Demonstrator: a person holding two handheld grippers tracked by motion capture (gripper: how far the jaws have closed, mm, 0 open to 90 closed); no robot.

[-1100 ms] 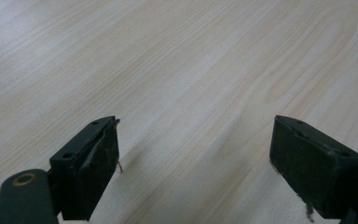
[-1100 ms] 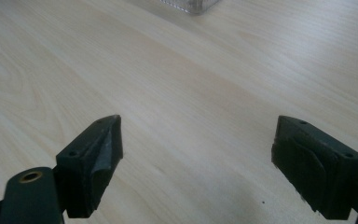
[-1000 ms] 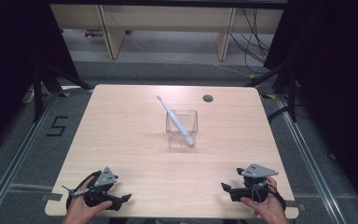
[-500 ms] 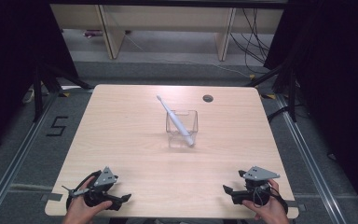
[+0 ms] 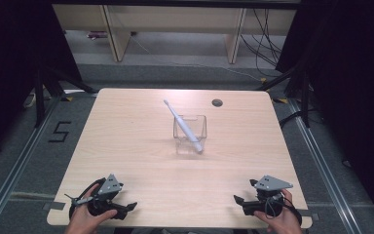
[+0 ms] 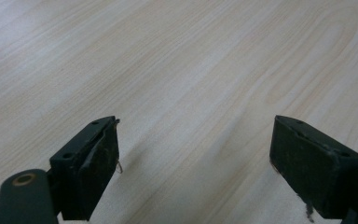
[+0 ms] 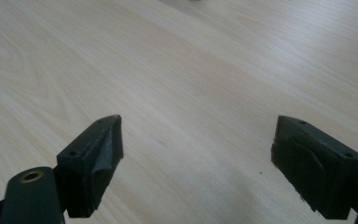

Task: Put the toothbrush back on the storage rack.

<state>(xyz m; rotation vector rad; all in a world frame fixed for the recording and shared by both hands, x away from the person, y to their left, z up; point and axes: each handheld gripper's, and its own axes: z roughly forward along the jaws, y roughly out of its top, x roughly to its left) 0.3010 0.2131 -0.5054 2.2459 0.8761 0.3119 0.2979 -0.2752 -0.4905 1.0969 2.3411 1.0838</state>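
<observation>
A clear square container (image 5: 190, 133) stands in the middle of the light wooden table (image 5: 136, 126). A white toothbrush (image 5: 182, 125) leans in it, its head tilted up toward the far left. My left gripper (image 5: 129, 206) rests near the table's front left edge, held by a hand, jaws wide apart over bare wood (image 6: 191, 93). At the front right, my right gripper (image 5: 237, 200) sits the same way, open, with nothing between its fingers (image 7: 93, 158). Both are far from the container.
A small dark round hole (image 5: 217, 103) lies in the tabletop at the far right. Shelving legs and cables stand on the floor beyond the table. Black curtains flank both sides. A "5" mark (image 5: 60, 131) is on the floor at left.
The right gripper has shifted slightly toward the front edge. The left gripper, the container and the toothbrush have not moved.
</observation>
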